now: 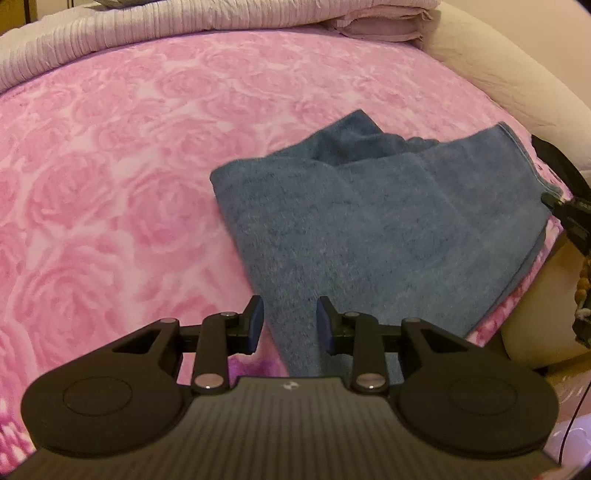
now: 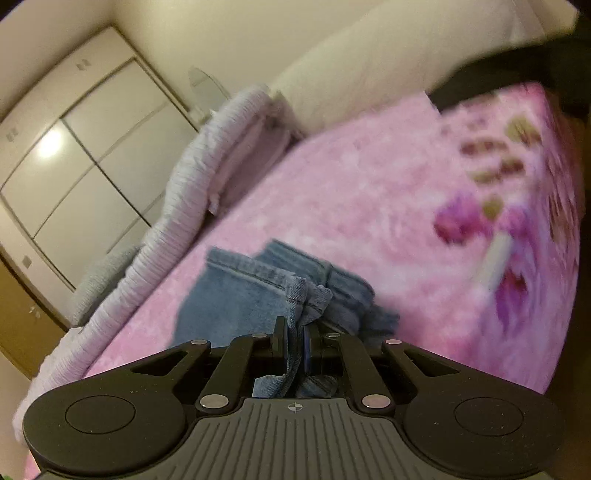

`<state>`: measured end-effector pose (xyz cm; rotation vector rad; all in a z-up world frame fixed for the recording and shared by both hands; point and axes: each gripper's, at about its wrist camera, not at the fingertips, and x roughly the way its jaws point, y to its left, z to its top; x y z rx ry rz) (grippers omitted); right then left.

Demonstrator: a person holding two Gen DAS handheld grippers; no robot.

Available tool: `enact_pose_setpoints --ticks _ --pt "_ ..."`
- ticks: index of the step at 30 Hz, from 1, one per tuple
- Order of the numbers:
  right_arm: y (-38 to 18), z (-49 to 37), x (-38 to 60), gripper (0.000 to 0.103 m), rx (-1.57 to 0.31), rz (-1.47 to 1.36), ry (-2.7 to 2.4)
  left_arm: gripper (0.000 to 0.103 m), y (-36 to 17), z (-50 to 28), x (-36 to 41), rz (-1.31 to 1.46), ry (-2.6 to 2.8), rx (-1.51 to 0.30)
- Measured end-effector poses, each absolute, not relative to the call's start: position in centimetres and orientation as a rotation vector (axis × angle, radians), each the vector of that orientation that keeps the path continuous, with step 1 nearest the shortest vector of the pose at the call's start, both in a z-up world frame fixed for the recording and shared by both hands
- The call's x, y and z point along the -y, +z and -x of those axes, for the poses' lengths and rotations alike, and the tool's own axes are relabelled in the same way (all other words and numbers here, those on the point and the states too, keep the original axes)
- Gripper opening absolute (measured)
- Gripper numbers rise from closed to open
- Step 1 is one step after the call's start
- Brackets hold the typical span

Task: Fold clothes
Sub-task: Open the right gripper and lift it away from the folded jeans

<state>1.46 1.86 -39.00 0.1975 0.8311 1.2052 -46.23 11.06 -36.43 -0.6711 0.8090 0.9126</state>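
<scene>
A pair of blue jeans (image 1: 369, 221) lies partly folded on the pink rose-patterned bedspread (image 1: 110, 166). My left gripper (image 1: 290, 321) is open, its jaws straddling the near end of the denim, with nothing held. My right gripper (image 2: 295, 332) is shut on the hemmed edge of the jeans (image 2: 258, 288), with denim pinched between the pads and bunched in front of them. The right gripper also shows at the right edge of the left wrist view (image 1: 565, 210), at the jeans' far corner.
A folded lilac ribbed blanket (image 1: 184, 33) and pillows lie along the back of the bed. A cream padded headboard (image 1: 498, 74) curves along the right. White wardrobe doors (image 2: 74, 166) stand beyond the bed. The bedspread's edge (image 2: 535, 221) drops off at right.
</scene>
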Motion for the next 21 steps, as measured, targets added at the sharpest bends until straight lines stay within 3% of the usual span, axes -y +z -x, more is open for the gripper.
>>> enact_pose_setpoints --ticks 4,6,7,8,9,12,17,21 --pt "-38.9 -1.6 -2.4 0.007 -0.883 -0.112 1.189 0.027 -36.6 46.5 -10.8 0.662 0.923 -0.819" --pt "-37.6 -1.5 -2.4 0.013 -0.863 -0.077 1.157 0.027 -36.3 46.8 -10.6 0.655 0.932 -0.821" --pt "-36.7 -0.9 -2.3 0.017 -0.815 -0.031 1.125 0.027 -36.2 47.0 -10.4 0.652 0.936 -0.820" --pt "-35.9 -0.3 -2.3 0.032 -0.767 0.015 1.092 0.027 -35.9 47.1 -10.2 0.643 0.936 -0.816" --pt "-35.0 0.4 -2.2 0.039 -0.718 0.061 1.059 0.027 -35.6 47.1 -9.9 0.635 0.934 -0.811" --pt "-33.7 2.3 -1.8 0.040 -0.528 0.166 1.033 0.027 -35.5 46.9 -9.4 0.625 0.897 -0.800" --pt "-37.0 1.5 -3.8 0.039 -0.701 0.207 1.194 0.029 -36.1 46.6 -9.0 0.609 0.867 -0.813" --pt "-35.9 4.0 -2.9 0.040 -0.688 0.250 1.180 0.026 -36.8 46.4 -8.9 0.592 0.858 -0.831"
